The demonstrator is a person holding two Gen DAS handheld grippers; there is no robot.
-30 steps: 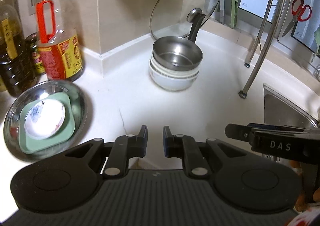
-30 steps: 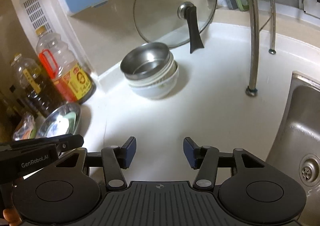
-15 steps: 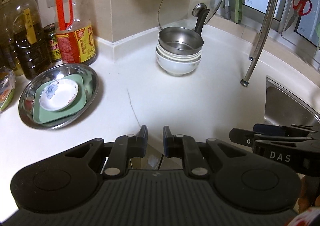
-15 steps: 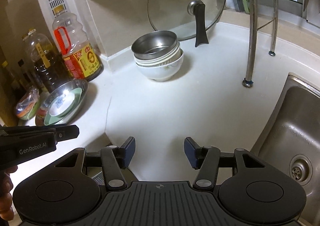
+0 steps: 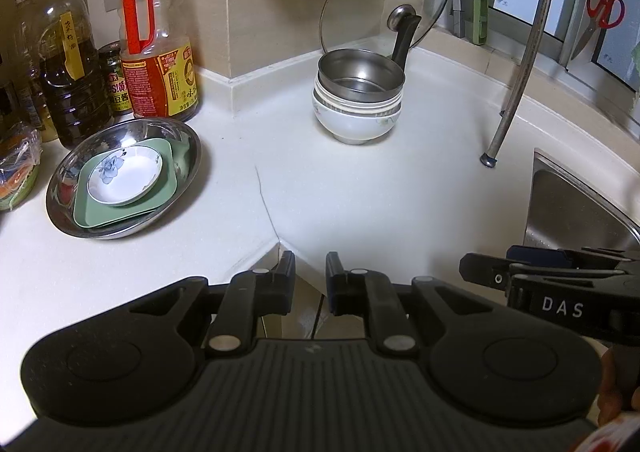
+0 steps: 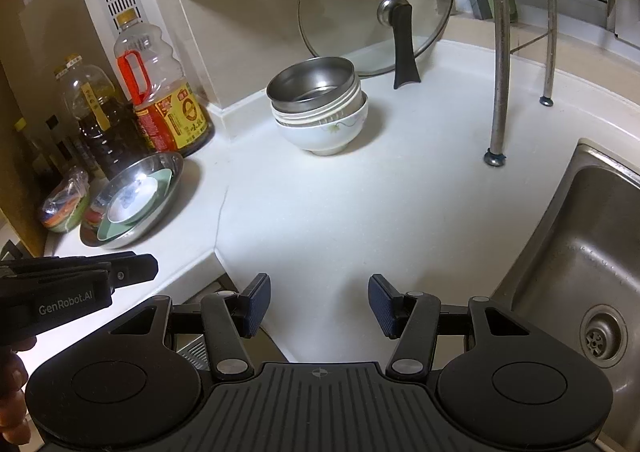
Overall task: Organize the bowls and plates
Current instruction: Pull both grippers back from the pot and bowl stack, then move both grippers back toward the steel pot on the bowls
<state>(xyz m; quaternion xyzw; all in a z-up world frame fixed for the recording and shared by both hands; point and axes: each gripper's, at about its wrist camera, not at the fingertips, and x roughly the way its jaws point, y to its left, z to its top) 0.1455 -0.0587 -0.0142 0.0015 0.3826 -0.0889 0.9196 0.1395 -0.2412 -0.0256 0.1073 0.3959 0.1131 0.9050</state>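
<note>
A steel bowl (image 5: 360, 71) sits nested on top of stacked white bowls (image 5: 356, 123) at the back of the white counter, also in the right wrist view as the bowl stack (image 6: 320, 115). To the left, a steel plate (image 5: 180, 135) holds a green square plate (image 5: 120, 211) with a small white flowered saucer (image 5: 124, 173) on it. My left gripper (image 5: 311, 280) hovers over the counter's front corner, shut with nothing between its fingers. My right gripper (image 6: 319, 304) stands open and empty, well short of the bowls.
Oil and sauce bottles (image 5: 156, 51) line the left wall. A glass lid (image 6: 376, 7) leans behind the bowls. A rack leg (image 6: 500, 91) stands right of them, beside the steel sink (image 6: 580, 252). Red scissors (image 5: 604, 11) hang at the window. A wrapped packet (image 5: 16, 167) lies far left.
Both grippers have drawn back from the bowls and plates, which now look farther off. The counter's front corner has come into view under the fingers. Neither gripper's opening has changed.
</note>
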